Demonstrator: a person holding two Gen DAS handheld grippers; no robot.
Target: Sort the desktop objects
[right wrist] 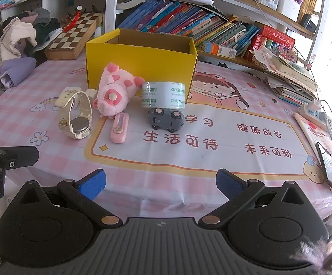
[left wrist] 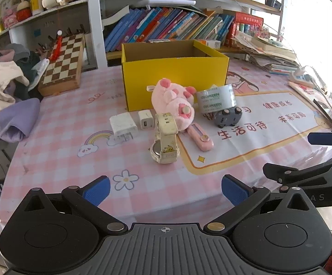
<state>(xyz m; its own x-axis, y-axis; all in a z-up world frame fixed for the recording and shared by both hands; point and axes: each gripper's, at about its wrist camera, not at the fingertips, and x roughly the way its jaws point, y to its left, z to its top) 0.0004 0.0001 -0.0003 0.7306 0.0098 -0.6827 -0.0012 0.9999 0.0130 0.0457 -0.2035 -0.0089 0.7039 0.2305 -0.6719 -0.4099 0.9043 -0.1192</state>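
An open yellow box [left wrist: 172,78] [right wrist: 140,66] stands at the back of the desk. In front of it lie a pink plush toy [left wrist: 174,102] [right wrist: 114,91], a roll of clear tape [left wrist: 216,99] [right wrist: 163,95], a grey toy car [left wrist: 227,116] [right wrist: 167,119], a pink utility knife [left wrist: 200,137] [right wrist: 119,127], a cream watch [left wrist: 166,139] [right wrist: 75,115] and two white chargers [left wrist: 122,126] [left wrist: 145,119]. My left gripper [left wrist: 166,191] hovers open over the near edge, short of the watch. My right gripper [right wrist: 161,184] is open too, nothing between its fingers.
A chessboard box [left wrist: 62,66] and a heap of clothes [left wrist: 7,87] sit at the left. Bookshelves [right wrist: 188,20] run behind the box. Stacked papers [right wrist: 289,78], a power strip [right wrist: 315,112] and a phone [right wrist: 328,165] line the right edge.
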